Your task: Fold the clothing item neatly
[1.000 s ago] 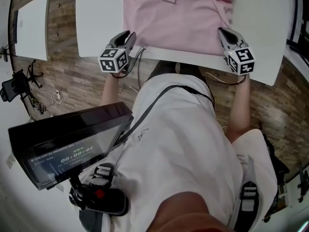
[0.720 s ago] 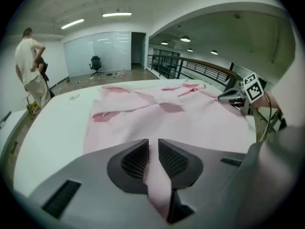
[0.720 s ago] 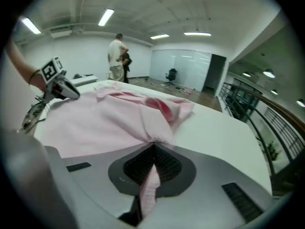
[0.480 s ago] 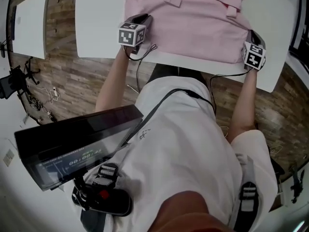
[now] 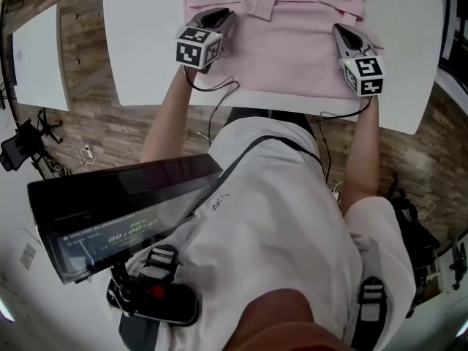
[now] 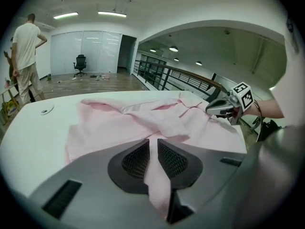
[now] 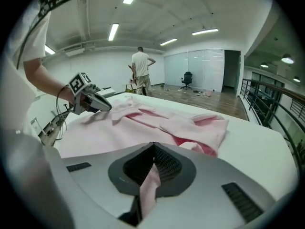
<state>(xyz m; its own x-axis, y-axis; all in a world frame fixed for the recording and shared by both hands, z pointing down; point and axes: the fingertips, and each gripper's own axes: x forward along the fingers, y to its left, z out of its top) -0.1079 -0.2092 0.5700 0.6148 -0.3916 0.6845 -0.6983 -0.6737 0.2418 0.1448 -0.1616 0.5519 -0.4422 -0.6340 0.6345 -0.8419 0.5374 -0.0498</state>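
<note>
The pink garment [image 5: 292,50] lay spread on the white table [image 5: 139,50], its near part flat. Its far part was bunched in loose folds.

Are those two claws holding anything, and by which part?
Both grip the pink garment: the left claw, its jaws having just been closing, pinches cloth at its left side; the right claw, at its right side.

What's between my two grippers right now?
Only the pink garment, in the head view: its cloth spans from the left gripper, whose jaws just closed on it, to the right gripper.
</note>
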